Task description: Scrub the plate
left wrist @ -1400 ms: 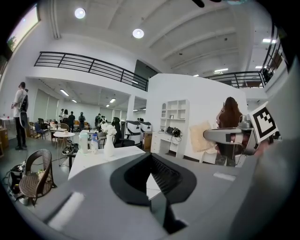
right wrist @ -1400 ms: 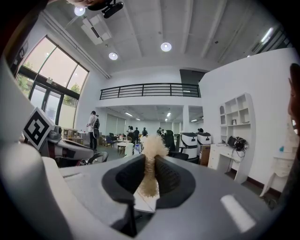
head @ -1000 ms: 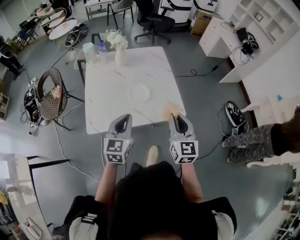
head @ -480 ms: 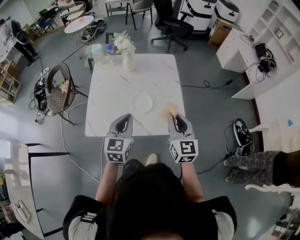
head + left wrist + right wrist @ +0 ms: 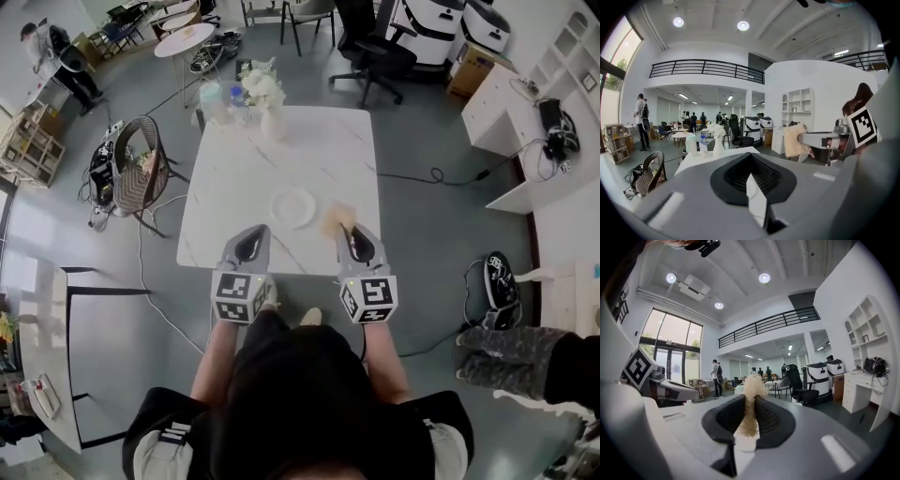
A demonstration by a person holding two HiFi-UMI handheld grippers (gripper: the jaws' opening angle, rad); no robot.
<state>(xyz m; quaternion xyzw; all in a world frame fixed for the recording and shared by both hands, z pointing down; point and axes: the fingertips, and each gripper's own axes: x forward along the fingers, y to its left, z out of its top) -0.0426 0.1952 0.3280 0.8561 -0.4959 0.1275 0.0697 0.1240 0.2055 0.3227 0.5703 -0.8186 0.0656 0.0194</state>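
A white plate (image 5: 292,207) lies on the white marble table (image 5: 234,187), a little toward its near edge. My right gripper (image 5: 348,232) is shut on a beige fluffy scrub pad (image 5: 337,217), held above the table just right of the plate. In the right gripper view the pad (image 5: 751,386) sticks out between the closed jaws of the right gripper (image 5: 749,404). My left gripper (image 5: 250,234) hovers over the table's near edge, left of the plate, shut with nothing in it. The left gripper view shows the left gripper (image 5: 751,174) closed, and the pad (image 5: 794,140) at the right.
A vase of white flowers (image 5: 268,97), a bottle (image 5: 236,97) and a cup (image 5: 213,97) stand at the table's far edge. A wicker chair (image 5: 141,165) sits at the left, an office chair (image 5: 373,49) beyond. A person's legs (image 5: 525,352) are at the right.
The table has drifted to the right in the head view as the person shifted. Both grippers keep the same pose, and the pad stays in the right one.
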